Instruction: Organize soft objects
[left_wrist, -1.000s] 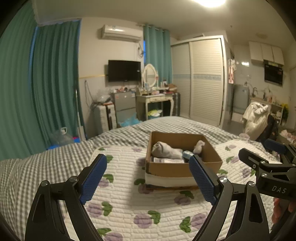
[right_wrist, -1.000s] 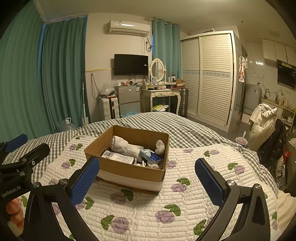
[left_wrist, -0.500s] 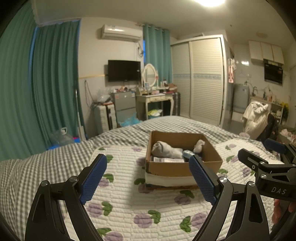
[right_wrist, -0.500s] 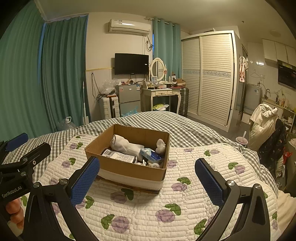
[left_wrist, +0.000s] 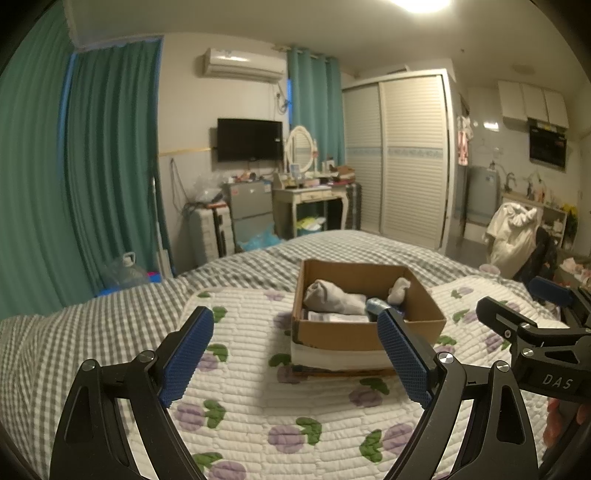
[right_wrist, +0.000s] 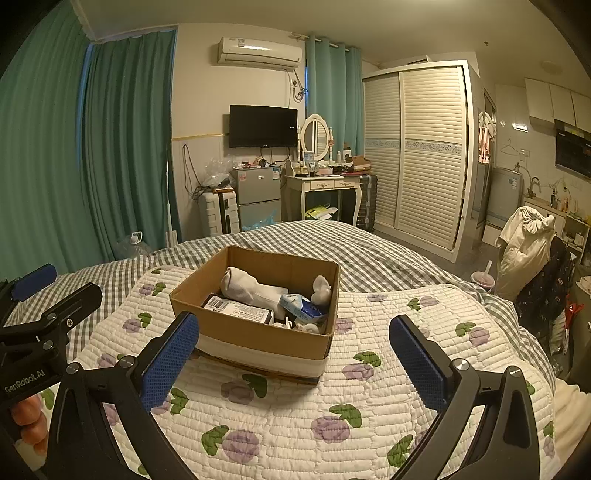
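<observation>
Left wrist view
Left gripper (left_wrist: 295, 354): spread wide, holding nothing, hovering over the quilt (left_wrist: 258, 406) short of the box; likely poised for a reach.
Cardboard box (left_wrist: 369, 334): open-topped, resting on the quilt just beyond the blue pads, right pad overlapping its near wall.
Rolled grey-white cloth (left_wrist: 334, 299): lying inside toward the far left; small white soft piece (left_wrist: 399, 290) tucked in the far right corner.
Right gripper (left_wrist: 532, 321): entering at the right edge, level with the box; its opening not readable from here.

Right wrist view
Right gripper (right_wrist: 293, 354): spread wide, empty, aimed at the box from the near side.
Cardboard box (right_wrist: 258, 338): centred between the pads, a little farther away.
Contents: white cloth roll (right_wrist: 251, 290) across the middle, blue-white packet (right_wrist: 301, 306) and white balls (right_wrist: 321, 290) at the right, labelled flat pack (right_wrist: 236, 310) near left; gathered in one container, apparently for sorting.
Left gripper (right_wrist: 51, 306): at the left edge, beside the box, well apart from it.
</observation>
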